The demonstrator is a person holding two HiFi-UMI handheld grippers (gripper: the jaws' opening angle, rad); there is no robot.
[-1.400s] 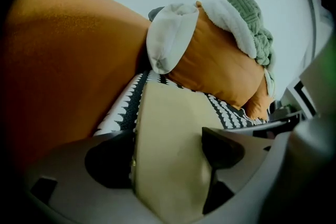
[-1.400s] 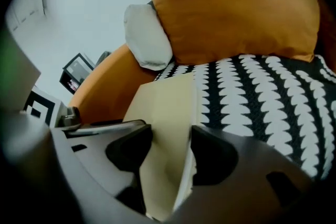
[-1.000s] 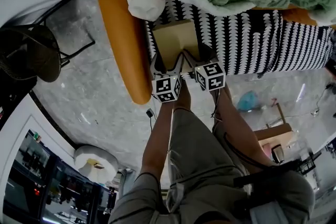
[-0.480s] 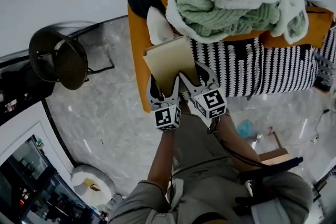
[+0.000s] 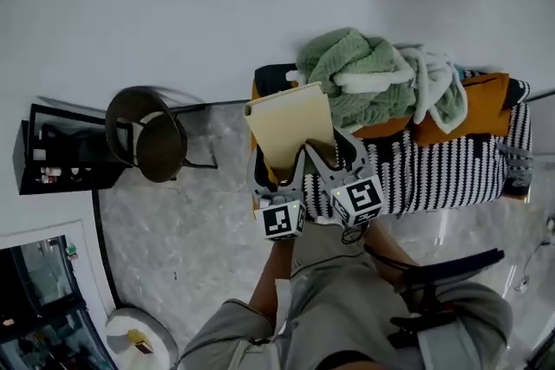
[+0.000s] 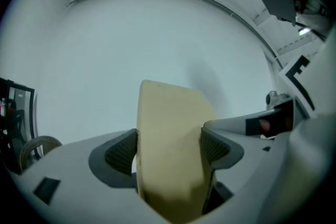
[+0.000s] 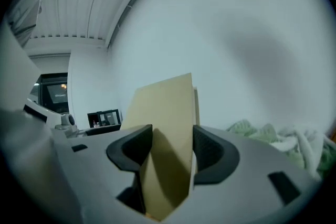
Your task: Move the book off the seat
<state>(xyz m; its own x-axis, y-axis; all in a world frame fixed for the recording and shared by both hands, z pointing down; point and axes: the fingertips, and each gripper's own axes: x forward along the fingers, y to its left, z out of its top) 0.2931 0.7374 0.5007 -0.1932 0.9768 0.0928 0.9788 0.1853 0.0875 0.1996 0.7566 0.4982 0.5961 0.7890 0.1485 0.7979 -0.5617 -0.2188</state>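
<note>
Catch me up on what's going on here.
A person is holding a tan book with both grippers: the left gripper and the right gripper are each shut on its lower end. The book is up in the air in front of the white wall, clear of the striped seat, where a green blanket lies heaped.

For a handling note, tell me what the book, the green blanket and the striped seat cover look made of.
The book looks like paper or card, matte tan: flat, plain, no gloss. The blanket is chunky knitted yarn: clear ribs, with a white fleecy-looking lining. The seat cover is probably woven fabric, matte: black-and-white print, hanging over the front edge.
</note>
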